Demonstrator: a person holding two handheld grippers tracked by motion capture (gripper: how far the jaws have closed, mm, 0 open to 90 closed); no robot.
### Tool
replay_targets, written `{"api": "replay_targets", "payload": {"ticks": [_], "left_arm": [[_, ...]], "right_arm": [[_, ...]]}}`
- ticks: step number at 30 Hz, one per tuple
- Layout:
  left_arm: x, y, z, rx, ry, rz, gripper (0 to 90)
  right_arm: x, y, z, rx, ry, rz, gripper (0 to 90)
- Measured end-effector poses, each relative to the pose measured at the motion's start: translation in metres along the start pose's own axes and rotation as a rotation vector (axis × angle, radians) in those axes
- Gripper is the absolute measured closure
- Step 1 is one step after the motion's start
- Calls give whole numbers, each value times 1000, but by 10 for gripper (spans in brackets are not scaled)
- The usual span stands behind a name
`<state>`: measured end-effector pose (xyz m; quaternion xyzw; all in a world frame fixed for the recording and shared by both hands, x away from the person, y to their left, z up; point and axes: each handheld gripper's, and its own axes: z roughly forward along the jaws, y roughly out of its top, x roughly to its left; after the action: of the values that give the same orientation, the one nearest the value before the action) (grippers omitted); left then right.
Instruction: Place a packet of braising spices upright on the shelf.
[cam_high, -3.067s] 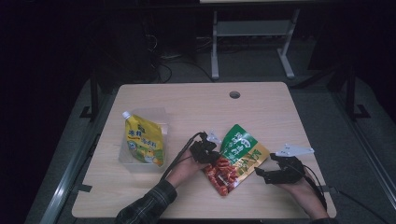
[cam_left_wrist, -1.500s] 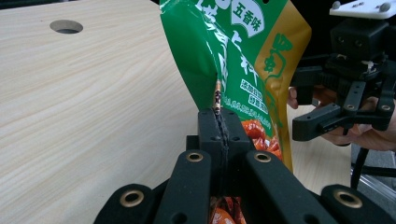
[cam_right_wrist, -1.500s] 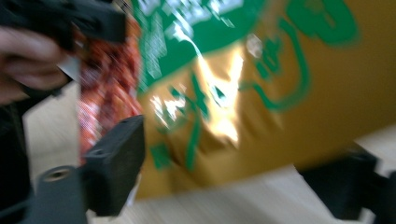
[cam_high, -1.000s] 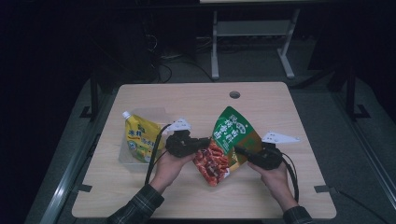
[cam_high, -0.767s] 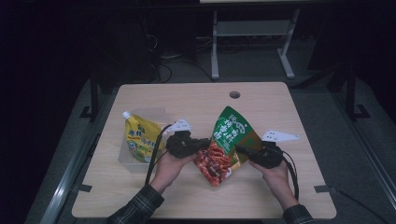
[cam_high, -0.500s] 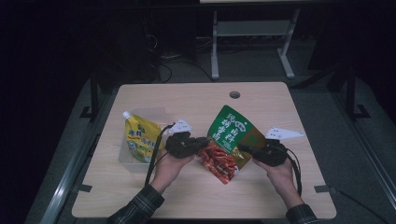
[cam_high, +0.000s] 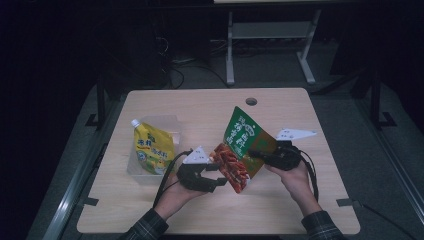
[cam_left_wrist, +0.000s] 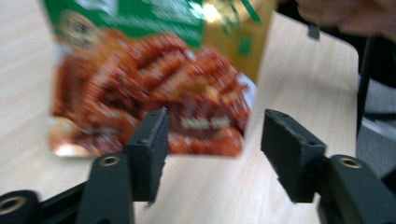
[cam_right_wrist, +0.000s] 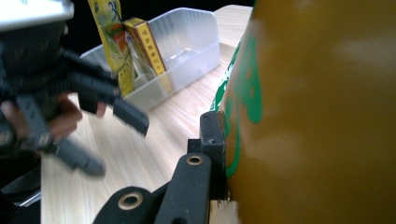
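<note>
Thing in hand: a flat green and orange foil snack pouch with a picture of red spicy strips (cam_high: 239, 150), held up above the light wooden bench (cam_high: 210, 110), a little right of its middle and near the person's edge.
Right hand-held gripper (cam_high: 257, 154): clenched on the right edge of the pouch; in the right gripper view one black jaw lies flat against the golden back of the pouch (cam_right_wrist: 317, 112), the other jaw is hidden behind it.
Left hand-held gripper (cam_high: 220, 176): released. Its jaws have just been opening, and in the left gripper view the two black pads (cam_left_wrist: 149, 144) stand apart with bare air between them; the pouch (cam_left_wrist: 149, 93) hangs beyond them, not between them.
Key relation: from the left hand-held gripper the pouch lies just ahead and slightly up, toward the right hand. The pouch is tilted, its long axis running from the lower red end near the left jaws up to the green top, which leans away from the person.
Nearer hand: the right one carries the whole pouch; the left one is just beside the lower corner but apart from it.
Likely goal: the clear plastic bin (cam_high: 170, 131) at the left of the bench, where a yellow spouted drink pouch (cam_high: 150, 147) already stands. I judge the pouch must travel left, past the left hand, to arrive there.
Risk: held by one edge only, the pouch may swing or slip.
</note>
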<state>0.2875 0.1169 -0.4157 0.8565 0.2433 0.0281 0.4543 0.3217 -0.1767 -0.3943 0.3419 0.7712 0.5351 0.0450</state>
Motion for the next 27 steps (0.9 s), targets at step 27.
{"api": "replay_targets", "payload": {"ticks": [27], "left_arm": [[-19,-35,-2,45,-34,111,163]], "right_arm": [[21,87,57,19,34,-60,897]]}}
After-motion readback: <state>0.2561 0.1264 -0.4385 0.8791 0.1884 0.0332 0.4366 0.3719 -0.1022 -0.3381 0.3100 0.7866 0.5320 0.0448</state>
